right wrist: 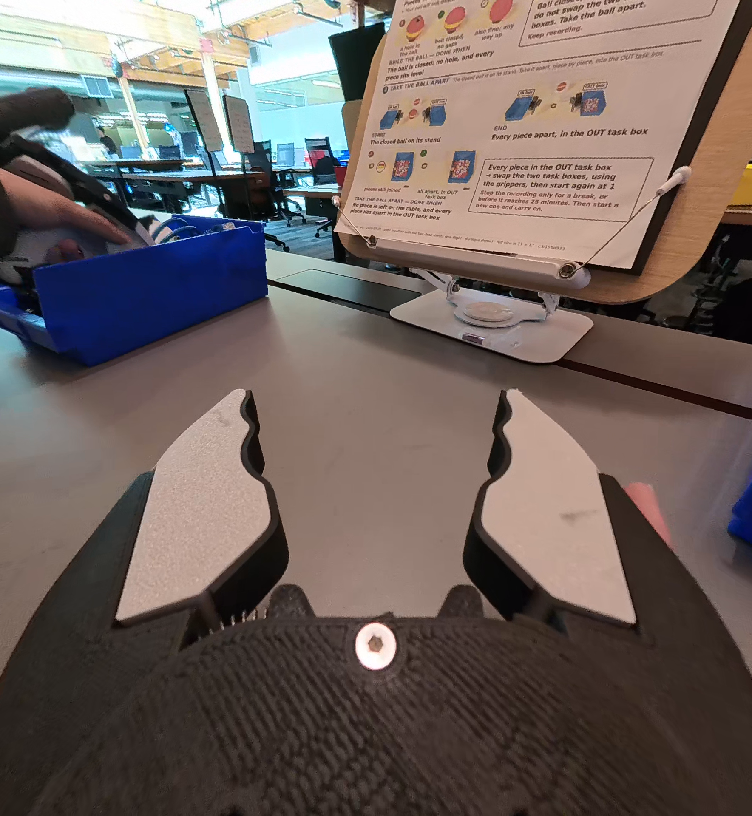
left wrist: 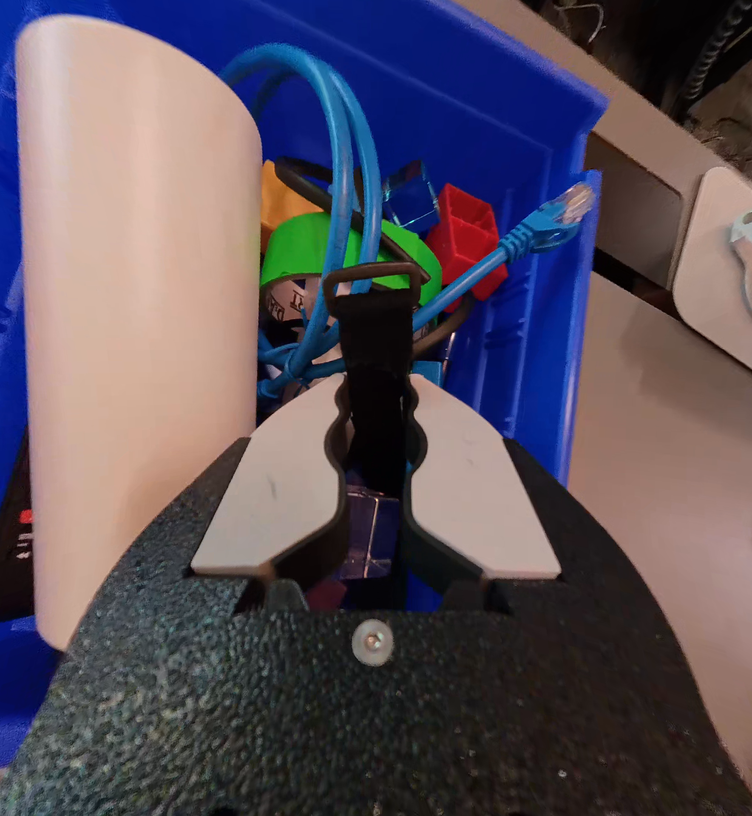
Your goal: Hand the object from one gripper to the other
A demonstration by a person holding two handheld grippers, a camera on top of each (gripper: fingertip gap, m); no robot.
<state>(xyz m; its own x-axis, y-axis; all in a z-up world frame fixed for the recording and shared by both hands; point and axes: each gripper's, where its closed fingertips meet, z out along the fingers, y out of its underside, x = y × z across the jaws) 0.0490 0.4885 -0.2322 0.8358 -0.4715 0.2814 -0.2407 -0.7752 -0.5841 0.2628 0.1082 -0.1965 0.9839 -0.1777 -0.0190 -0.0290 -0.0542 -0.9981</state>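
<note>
My left gripper: clamped on a black strap with a metal buckle loop just ahead of the tips, held over the blue bin
Bin contents past my tips: blue network cable, green tape roll, red block, clear cube; pale cylinder to the left of my gripper
My right gripper: spread wide, holding nothing, above bare desk
Ahead-left of it: blue bin with a person's hand; ahead-right: instruction sheet on a stand
</note>
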